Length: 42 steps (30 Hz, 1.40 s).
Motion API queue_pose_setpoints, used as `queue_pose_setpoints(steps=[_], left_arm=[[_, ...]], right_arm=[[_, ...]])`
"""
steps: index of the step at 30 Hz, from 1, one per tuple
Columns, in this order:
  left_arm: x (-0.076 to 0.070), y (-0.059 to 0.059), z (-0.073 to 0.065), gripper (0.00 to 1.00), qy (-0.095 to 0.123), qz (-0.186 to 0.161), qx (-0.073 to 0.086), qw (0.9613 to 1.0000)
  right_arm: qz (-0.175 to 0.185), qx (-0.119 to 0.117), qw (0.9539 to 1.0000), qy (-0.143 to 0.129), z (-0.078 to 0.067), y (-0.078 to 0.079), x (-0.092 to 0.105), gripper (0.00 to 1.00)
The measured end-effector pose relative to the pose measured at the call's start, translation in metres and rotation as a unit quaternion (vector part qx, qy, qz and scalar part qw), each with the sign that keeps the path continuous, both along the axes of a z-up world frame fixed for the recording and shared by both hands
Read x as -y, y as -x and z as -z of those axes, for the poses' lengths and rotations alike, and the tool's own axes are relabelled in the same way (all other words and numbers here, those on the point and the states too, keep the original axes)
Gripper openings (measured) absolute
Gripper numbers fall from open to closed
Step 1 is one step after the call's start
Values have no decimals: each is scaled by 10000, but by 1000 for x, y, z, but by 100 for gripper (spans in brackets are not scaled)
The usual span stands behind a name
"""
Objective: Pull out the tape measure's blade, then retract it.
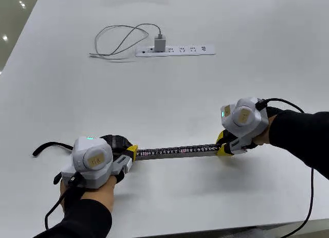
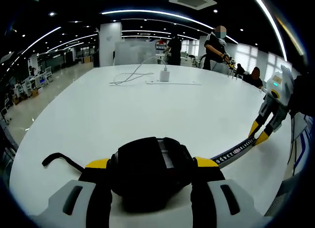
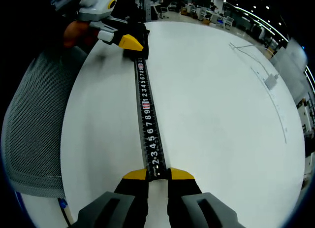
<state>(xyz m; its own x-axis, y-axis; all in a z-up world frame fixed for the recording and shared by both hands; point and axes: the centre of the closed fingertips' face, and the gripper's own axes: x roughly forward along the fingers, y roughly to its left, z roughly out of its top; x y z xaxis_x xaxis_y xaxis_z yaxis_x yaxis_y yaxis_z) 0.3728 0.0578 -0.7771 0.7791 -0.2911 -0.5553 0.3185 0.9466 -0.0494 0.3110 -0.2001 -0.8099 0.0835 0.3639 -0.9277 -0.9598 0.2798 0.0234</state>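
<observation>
Left claw (image 1: 126,158), head view: clamped on tape measure case (image 1: 116,142), close to front edge of counter (image 1: 205,94).
Blade (image 1: 177,151): drawn out flat on counter, far end pinched in right claw (image 1: 222,144).
Free room: bare white surface beyond blade; power strip (image 1: 177,50) and cable (image 1: 115,40) well apart, far side.
Case (image 2: 150,171), left gripper view: held between yellow tips; strap (image 2: 58,159) trails left.
Right claw (image 3: 157,175), right gripper view: narrow, gripping blade (image 3: 146,114) end; counter edge along view's left.

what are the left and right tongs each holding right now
left tongs: shut on the tape measure case
right tongs: shut on the blade, at its end
</observation>
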Motion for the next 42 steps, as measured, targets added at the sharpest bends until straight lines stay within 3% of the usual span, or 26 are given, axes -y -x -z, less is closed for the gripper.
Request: queue_pose_setpoints(steps=[5, 12, 19, 42], left_arm=[[0, -1, -1, 61, 56, 3, -33, 10000], [1, -1, -1, 61, 84, 27, -70, 9999], [2, 0, -1, 61, 86, 61, -74, 9999], [3, 0, 0, 62, 136, 71, -188, 9997]], right_arm=[[151, -173, 9996, -143, 0, -2, 0, 10], [-155, -18, 9999, -74, 0, 0, -5, 10], [6, -121, 9999, -76, 0, -1, -7, 10], [-113, -151, 9995, 235, 0, -1, -14, 10]])
